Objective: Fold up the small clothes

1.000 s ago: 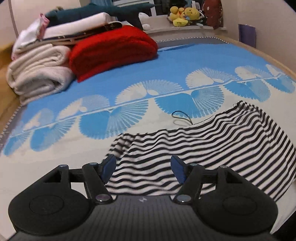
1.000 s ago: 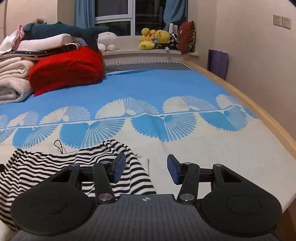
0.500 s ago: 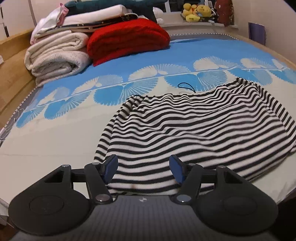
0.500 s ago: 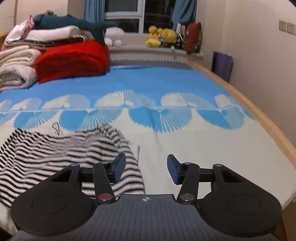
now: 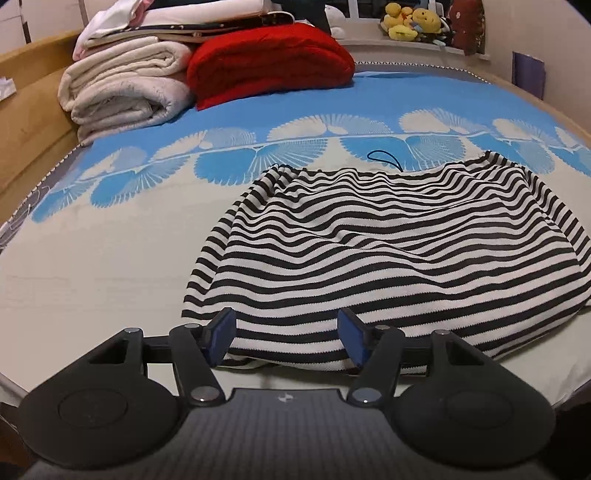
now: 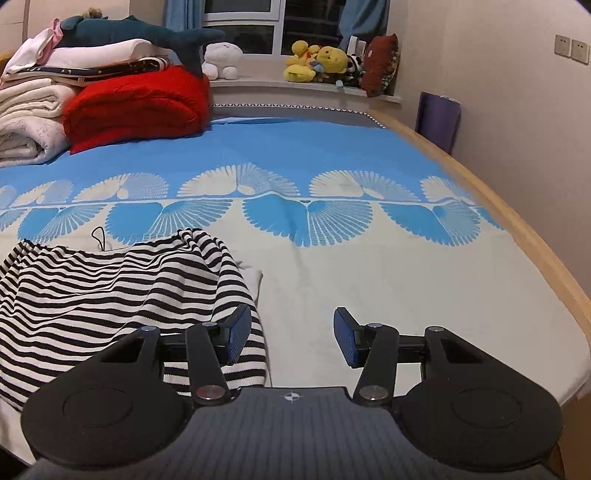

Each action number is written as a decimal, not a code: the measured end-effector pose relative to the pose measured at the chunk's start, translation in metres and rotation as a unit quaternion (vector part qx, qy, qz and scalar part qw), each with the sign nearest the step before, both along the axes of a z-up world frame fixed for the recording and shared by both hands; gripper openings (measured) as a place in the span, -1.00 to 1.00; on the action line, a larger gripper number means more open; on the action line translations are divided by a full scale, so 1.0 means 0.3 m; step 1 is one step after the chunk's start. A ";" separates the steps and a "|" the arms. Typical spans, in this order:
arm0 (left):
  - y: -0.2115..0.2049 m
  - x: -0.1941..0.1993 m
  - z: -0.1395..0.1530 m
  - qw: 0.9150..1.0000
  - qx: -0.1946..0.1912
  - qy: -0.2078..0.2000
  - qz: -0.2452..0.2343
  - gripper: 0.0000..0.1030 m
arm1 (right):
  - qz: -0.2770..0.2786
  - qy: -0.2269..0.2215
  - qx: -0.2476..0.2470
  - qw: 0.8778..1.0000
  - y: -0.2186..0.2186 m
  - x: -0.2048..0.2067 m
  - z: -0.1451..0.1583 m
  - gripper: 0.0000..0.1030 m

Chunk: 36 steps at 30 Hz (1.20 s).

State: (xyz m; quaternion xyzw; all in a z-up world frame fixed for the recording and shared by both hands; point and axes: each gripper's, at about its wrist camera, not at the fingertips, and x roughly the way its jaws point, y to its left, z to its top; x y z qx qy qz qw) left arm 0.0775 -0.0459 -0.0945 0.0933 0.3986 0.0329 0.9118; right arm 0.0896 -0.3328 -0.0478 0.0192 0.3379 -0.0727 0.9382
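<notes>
A wood-framed bed (image 6: 535,236) under a blue-curtained dark window (image 6: 273,22), cream wall (image 6: 498,74) alongside.

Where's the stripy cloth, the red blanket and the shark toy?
stripy cloth (image 5: 388,258): left wrist view, middle of its top
red blanket (image 6: 136,107): right wrist view, its front fold
shark toy (image 6: 147,35): right wrist view, its body

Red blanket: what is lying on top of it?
A dark-trimmed folded textile overlaps the red blanket at its upper left, and a plush shark's tail hangs over it. How far either reaches is hidden.
</notes>
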 end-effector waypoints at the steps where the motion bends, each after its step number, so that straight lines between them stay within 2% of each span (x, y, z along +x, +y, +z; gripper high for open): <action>1: 0.002 0.004 -0.001 1.000 -0.003 0.001 0.003 0.30 | 0.001 -0.001 -0.001 1.000 0.003 -0.002 0.000 0.00; 11: 0.044 0.035 -0.013 0.999 -0.023 0.013 0.040 0.30 | 0.004 0.002 -0.008 1.000 0.011 0.001 -0.003 0.00; 22: 0.081 0.065 -0.032 0.996 -0.023 0.019 0.080 0.30 | 0.008 0.007 -0.015 1.000 0.008 0.013 -0.011 0.00; 25: 0.128 0.076 -0.028 0.992 -0.050 0.020 0.112 0.30 | 0.005 0.006 -0.014 1.000 0.005 0.011 -0.011 0.00; 28: 0.220 0.084 -0.032 0.980 -0.102 0.030 0.166 0.30 | 0.004 0.005 -0.016 1.000 0.010 0.011 -0.009 0.00; 32: 0.340 0.089 -0.044 0.958 -0.175 0.035 0.223 0.27 | 0.006 0.000 -0.016 1.000 0.011 0.012 -0.005 0.00; 36: 0.433 0.087 -0.057 0.933 -0.221 0.038 0.280 0.27 | 0.001 -0.003 -0.010 1.000 0.001 0.014 -0.002 0.00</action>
